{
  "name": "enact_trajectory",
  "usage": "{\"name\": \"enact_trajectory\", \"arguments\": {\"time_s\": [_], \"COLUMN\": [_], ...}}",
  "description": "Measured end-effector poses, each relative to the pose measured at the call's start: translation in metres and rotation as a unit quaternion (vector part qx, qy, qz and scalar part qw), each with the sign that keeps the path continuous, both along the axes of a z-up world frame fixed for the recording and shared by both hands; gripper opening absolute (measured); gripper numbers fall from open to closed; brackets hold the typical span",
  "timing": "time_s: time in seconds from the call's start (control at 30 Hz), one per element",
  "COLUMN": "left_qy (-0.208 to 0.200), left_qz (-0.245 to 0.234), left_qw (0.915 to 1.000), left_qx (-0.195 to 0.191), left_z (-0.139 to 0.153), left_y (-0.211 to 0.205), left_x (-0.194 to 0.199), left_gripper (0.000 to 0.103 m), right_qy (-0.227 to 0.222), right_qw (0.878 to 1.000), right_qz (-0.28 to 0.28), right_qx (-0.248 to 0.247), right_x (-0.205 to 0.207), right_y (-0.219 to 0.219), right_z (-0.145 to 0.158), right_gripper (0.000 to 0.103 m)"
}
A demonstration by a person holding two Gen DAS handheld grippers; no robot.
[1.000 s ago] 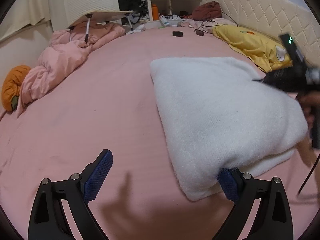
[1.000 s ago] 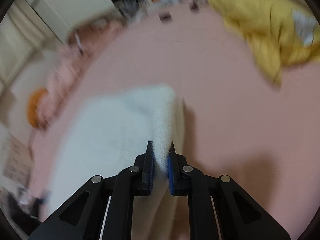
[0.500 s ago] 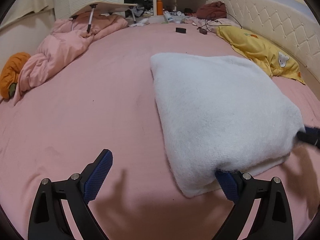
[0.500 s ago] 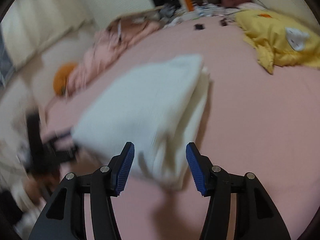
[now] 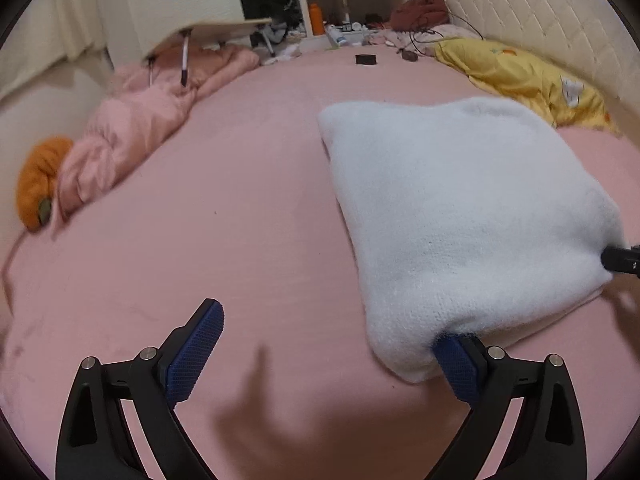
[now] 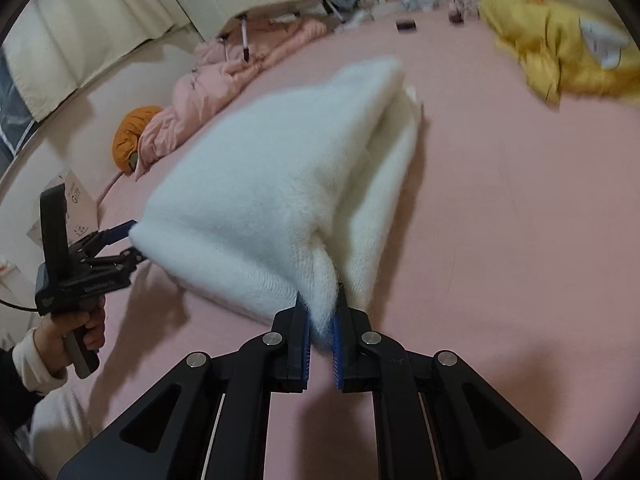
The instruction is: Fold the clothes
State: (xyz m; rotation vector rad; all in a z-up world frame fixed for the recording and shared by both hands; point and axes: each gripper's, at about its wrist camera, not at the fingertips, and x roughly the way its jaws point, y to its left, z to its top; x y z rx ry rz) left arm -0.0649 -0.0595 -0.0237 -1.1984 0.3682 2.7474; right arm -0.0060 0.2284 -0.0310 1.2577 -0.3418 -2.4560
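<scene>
A white fluffy sweater point(image 5: 460, 216), folded over, lies on the pink bed sheet point(image 5: 240, 208). My left gripper point(image 5: 328, 344) stands wide open near the bed's front; its right finger sits under the sweater's near corner and its left finger is over bare sheet. In the right wrist view my right gripper point(image 6: 320, 320) is shut on another corner of the sweater point(image 6: 280, 184), whose upper layer is pulled taut toward it. The left gripper point(image 6: 134, 242) shows there at the sweater's left corner, held by a person's hand point(image 6: 80, 320). The right gripper's tip point(image 5: 618, 260) peeks in at the left wrist view's right edge.
A crumpled pink duvet point(image 5: 152, 128) and an orange cushion point(image 5: 40, 180) line the bed's left side, under a small folding table point(image 5: 208, 32). A yellow blanket point(image 5: 520, 76) lies by the quilted headboard point(image 5: 540, 16). Small dark items point(image 5: 366, 59) sit at the far end.
The right gripper let go of the sweater, opened, drew back to its corner, and has shut on it. The left gripper has stayed open in place.
</scene>
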Motion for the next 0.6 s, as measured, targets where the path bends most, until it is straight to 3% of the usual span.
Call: {"name": "enact_trajectory", "arguments": {"time_s": [0.1, 0.17, 0.2, 0.23, 0.3, 0.33, 0.4, 0.47, 0.53, 0.6], "left_qy": [-0.029, -0.039, -0.050, -0.065, -0.068, -0.056, -0.027, -0.010, -0.036, -0.075], "left_qz": [-0.007, -0.015, -0.019, -0.022, -0.018, -0.016, -0.025, -0.067, -0.128, -0.144], "left_qw": [0.9994, 0.9988, 0.9981, 0.9970, 0.9959, 0.9942, 0.9853, 0.9697, 0.9523, 0.9350], "left_qx": [0.016, 0.026, 0.031, 0.036, 0.056, 0.090, 0.167, 0.235, 0.275, 0.316], "left_z": [0.005, 0.016, 0.019, 0.022, 0.030, 0.042, 0.064, 0.083, 0.079, 0.058], "left_y": [-0.001, -0.010, -0.017, -0.026, -0.041, -0.049, -0.053, -0.038, -0.012, 0.005], "left_x": [0.001, 0.012, 0.019, 0.025, 0.032, 0.031, 0.025, 0.004, -0.023, -0.046], "left_gripper": [0.099, 0.099, 0.099, 0.099, 0.099, 0.099, 0.099, 0.099, 0.099, 0.096], "right_qy": [-0.003, 0.005, 0.011, 0.020, 0.048, 0.063, 0.099, 0.106, 0.112, 0.076], "right_qw": [1.000, 1.000, 0.999, 0.998, 0.995, 0.994, 0.991, 0.992, 0.992, 0.994], "right_qz": [-0.006, -0.020, -0.034, -0.045, -0.072, -0.082, -0.086, -0.066, -0.038, -0.033], "right_qx": [-0.010, -0.007, 0.010, 0.025, 0.048, 0.042, -0.009, -0.036, -0.052, -0.068], "right_x": [0.000, 0.004, 0.010, 0.016, 0.023, 0.024, 0.011, -0.014, -0.044, -0.072], "right_y": [0.002, 0.004, 0.005, 0.005, 0.009, 0.011, 0.011, -0.001, -0.020, -0.030], "right_z": [-0.001, 0.012, 0.022, 0.029, 0.048, 0.056, 0.077, 0.089, 0.092, 0.076], "right_gripper": [0.015, 0.026, 0.039, 0.045, 0.045, 0.045, 0.045, 0.045, 0.041, 0.032]}}
